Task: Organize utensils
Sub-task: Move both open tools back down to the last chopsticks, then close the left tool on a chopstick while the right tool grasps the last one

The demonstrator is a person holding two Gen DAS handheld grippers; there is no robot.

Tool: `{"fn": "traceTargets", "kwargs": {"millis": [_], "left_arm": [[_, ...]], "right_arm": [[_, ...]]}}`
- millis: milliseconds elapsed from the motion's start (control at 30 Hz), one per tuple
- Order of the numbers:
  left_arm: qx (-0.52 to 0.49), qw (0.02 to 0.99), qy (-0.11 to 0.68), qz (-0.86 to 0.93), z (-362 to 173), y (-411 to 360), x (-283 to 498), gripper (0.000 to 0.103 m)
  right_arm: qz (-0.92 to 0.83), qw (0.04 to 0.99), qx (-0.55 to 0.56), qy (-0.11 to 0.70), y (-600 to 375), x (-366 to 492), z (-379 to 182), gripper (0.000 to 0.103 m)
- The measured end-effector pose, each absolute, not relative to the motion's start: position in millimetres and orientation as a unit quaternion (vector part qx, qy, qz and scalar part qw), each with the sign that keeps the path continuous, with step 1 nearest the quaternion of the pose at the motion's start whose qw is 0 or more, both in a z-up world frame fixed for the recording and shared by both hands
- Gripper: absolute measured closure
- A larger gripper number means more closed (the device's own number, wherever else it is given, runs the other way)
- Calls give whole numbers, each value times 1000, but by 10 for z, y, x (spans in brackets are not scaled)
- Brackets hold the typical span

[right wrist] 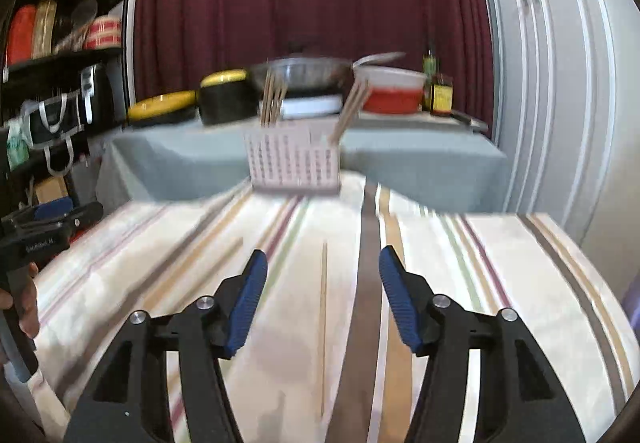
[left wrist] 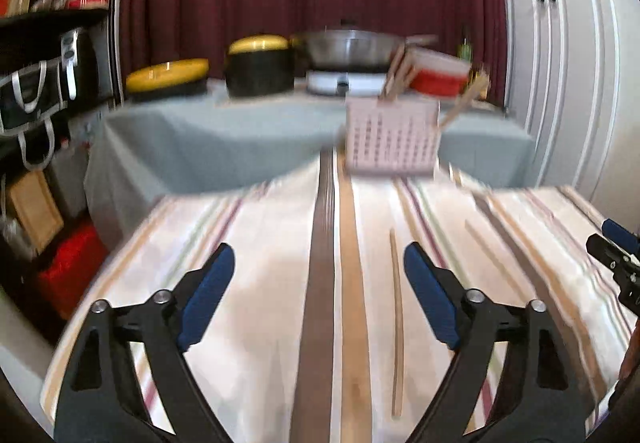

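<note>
A white perforated utensil basket point(left wrist: 392, 139) stands at the far end of the striped tablecloth, with wooden chopsticks point(left wrist: 396, 73) sticking up from it; it also shows in the right wrist view point(right wrist: 294, 155). One loose wooden chopstick point(left wrist: 396, 319) lies on the cloth, between my left gripper's fingers and near the right one. A second one point(left wrist: 494, 263) lies further right. My left gripper point(left wrist: 318, 263) is open and empty above the cloth. My right gripper point(right wrist: 320, 269) is open and empty, with a chopstick point(right wrist: 323, 323) lying on the cloth between its fingers.
Behind the striped table point(right wrist: 520, 283) is a grey-covered table point(left wrist: 224, 147) with yellow-lidded black pots point(left wrist: 260, 67), a steel pan on a burner point(left wrist: 348, 47), a red bowl point(right wrist: 394, 91) and sauce bottles point(right wrist: 440, 93). Dark shelves point(left wrist: 48, 63) stand left, white cabinets point(right wrist: 552, 83) right.
</note>
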State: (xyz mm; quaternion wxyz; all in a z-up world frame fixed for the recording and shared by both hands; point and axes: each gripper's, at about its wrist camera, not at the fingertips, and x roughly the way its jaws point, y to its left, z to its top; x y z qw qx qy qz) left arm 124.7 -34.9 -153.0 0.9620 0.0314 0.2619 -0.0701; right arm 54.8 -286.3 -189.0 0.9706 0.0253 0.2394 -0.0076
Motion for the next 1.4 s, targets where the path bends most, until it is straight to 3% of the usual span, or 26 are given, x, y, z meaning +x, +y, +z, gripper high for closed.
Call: {"fn": "traceTargets", "kwargs": {"millis": [367,733,867,933,1067,1233,1400], "left_arm": [[41,938,334,-78,-2143,-338,968,33],[43,921,370,-110,-2370,-537,912,45],[41,916,382,-119,-2437,-596,906,56],[42,914,385,-123,-2457,-618,901,67],[51,915,380,-125,-2476,-669,860,72],[64,916,370,-140,-2480,-754,838,93],[84,918,358,-146,-2499,-823,797,96]], "right_arm": [[2,941,49,335,-2871,516,-2497,78],[7,927,68,369,-2903,554,-2635,96],[8,930,68,362,-2892,519,-2624,96],[10,930,70,361,-2897,515,-2619,96],[14,931,73,358,-2896,493,-2623,96],[17,931,77,356,-2909,505,-2626,96],[18,933,78,352,-2914,503,-2620,96]]}}
